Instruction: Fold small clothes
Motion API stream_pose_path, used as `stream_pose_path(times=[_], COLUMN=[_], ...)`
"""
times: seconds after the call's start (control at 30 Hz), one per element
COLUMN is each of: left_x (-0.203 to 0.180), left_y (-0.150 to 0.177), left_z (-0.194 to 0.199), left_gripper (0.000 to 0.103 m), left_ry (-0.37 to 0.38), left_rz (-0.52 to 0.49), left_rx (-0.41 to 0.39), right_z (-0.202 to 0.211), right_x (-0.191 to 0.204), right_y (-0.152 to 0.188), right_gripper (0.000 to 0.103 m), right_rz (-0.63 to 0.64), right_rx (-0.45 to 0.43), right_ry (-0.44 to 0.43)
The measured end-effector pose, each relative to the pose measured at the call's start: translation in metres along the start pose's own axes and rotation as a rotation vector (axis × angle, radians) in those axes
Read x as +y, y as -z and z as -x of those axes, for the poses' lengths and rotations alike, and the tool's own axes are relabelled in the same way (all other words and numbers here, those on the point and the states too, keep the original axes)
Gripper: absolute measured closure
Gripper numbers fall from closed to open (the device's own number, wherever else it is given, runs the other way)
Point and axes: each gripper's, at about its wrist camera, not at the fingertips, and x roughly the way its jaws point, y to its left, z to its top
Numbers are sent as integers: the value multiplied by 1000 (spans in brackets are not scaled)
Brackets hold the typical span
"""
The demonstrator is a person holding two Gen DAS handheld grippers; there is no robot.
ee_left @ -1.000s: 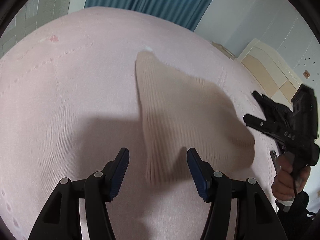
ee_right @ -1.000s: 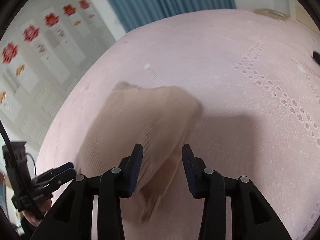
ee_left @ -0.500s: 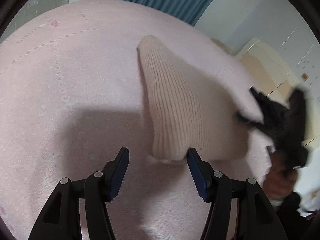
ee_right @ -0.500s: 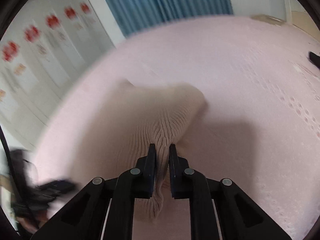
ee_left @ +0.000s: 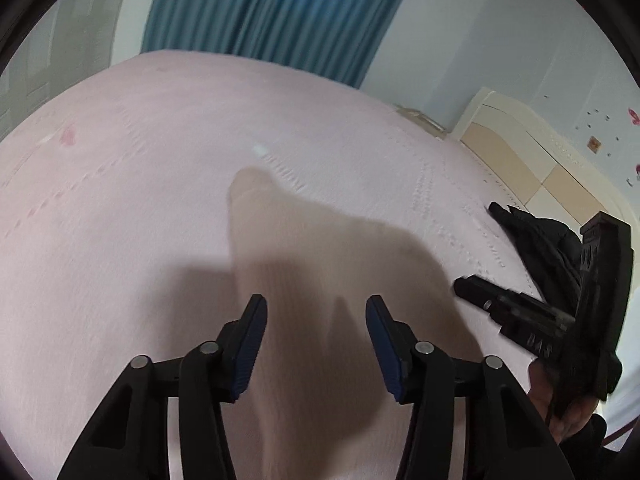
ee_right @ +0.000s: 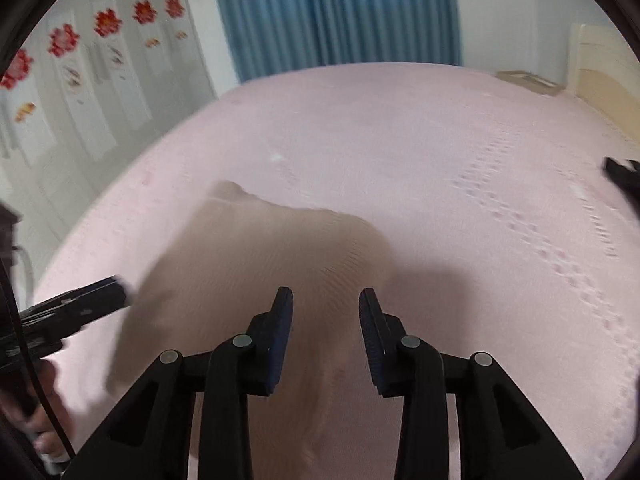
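Note:
A beige ribbed knit garment [ee_left: 320, 264] lies on the pink bedspread [ee_left: 120, 200], blurred by motion. My left gripper [ee_left: 316, 320] hovers over its near part. Its jaws are closing, the cloth shows in the gap, and the pads do not press it. In the right wrist view the same garment [ee_right: 260, 264] spreads under my right gripper [ee_right: 325, 312]. Those jaws are opening, with cloth below them but none pinched. The right gripper [ee_left: 520, 320] also appears at the garment's right edge, and the left gripper [ee_right: 76, 308] at its left edge.
A black piece of clothing [ee_left: 536, 236] lies on the bed at the right, near a cream headboard [ee_left: 520, 148]. A blue curtain [ee_left: 272, 12] hangs beyond the bed's far edge. White wardrobe doors with red flowers [ee_right: 60, 40] stand on the left.
The right gripper shut on the garment's near fold half a second ago and has now let go. The raised cloth has dropped flatter. The left gripper has drawn back and its jaws have narrowed.

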Motion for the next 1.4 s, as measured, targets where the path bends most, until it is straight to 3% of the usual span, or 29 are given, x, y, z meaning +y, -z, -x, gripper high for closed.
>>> stream_pose_path(times=[0.13, 0.33, 0.5, 0.87, 0.97, 1.1, 1.2, 1.3, 1.4], left_x=[-7, -4, -13, -10, -13, -22, -19, -25, -23], left_y=[-6, 5, 14, 21, 25, 42, 51, 47, 29], left_z=[-23, -37, -41, -35, -22, -7, -2, -3, -1], left_gripper=[77, 83, 83, 83, 76, 72, 72, 72, 72], left_ry=[-36, -93, -125, -121, -69, -89, -86, -108, -59], left_rz=[-38, -66, -116, -115, -123, -169, -150, -194, -179], left_rx=[41, 53, 35, 25, 40, 38, 31, 36, 20], right_z=[-22, -47, -57, -61, -54, -32, -25, -25, -14], right_x=[3, -3, -2, -5, -6, -4, 3, 5, -1], right_y=[-2, 7, 14, 19, 16, 18, 26, 29, 14], right_gripper=[68, 70, 70, 70, 59, 58, 58, 58, 59], right_rz=[7, -6, 13, 12, -8, -12, 32, 62, 27], right_rx=[43, 89, 90, 93, 113, 92, 91, 99, 57], right_ry=[18, 35, 66, 80, 110, 96, 99, 112, 102])
